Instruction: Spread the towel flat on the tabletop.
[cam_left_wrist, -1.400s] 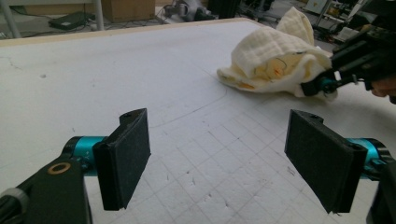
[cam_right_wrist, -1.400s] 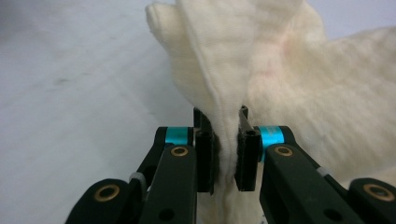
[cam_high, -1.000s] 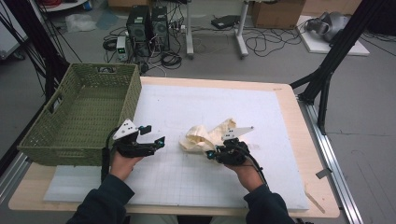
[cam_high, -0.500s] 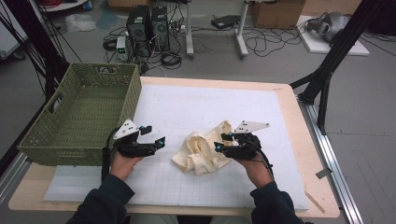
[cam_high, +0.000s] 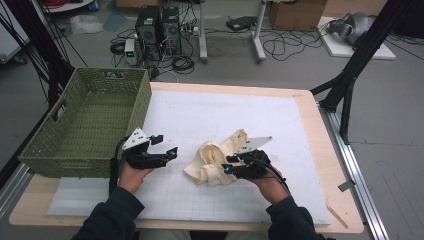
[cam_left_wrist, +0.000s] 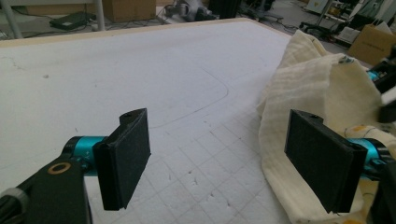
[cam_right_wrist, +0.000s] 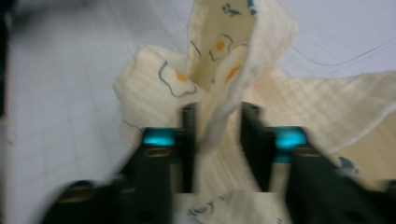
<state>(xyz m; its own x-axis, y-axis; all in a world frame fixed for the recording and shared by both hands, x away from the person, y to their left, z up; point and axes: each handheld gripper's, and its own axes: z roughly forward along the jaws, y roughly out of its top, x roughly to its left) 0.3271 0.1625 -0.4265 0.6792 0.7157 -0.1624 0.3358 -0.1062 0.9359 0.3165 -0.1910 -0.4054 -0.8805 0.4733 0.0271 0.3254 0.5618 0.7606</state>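
On the white mat (cam_high: 210, 115), my right claw (cam_right_wrist: 217, 135) has just been closing and pinches the crumpled cloth (cam_high: 215, 160); my left claw (cam_left_wrist: 224, 158) stays spread, basket (cam_high: 85, 120) still empty.

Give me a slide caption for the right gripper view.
Right gripper pinching a raised fold of cream, egg-printed cloth over the white gridded mat.

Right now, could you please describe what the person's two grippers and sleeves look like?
Both the left gripper and the right gripper are black, with flat rectangular black pads on turquoise fittings. Each carries a pale grey three-cornered plate on top and trails a black cable. The person wears dark sleeves.
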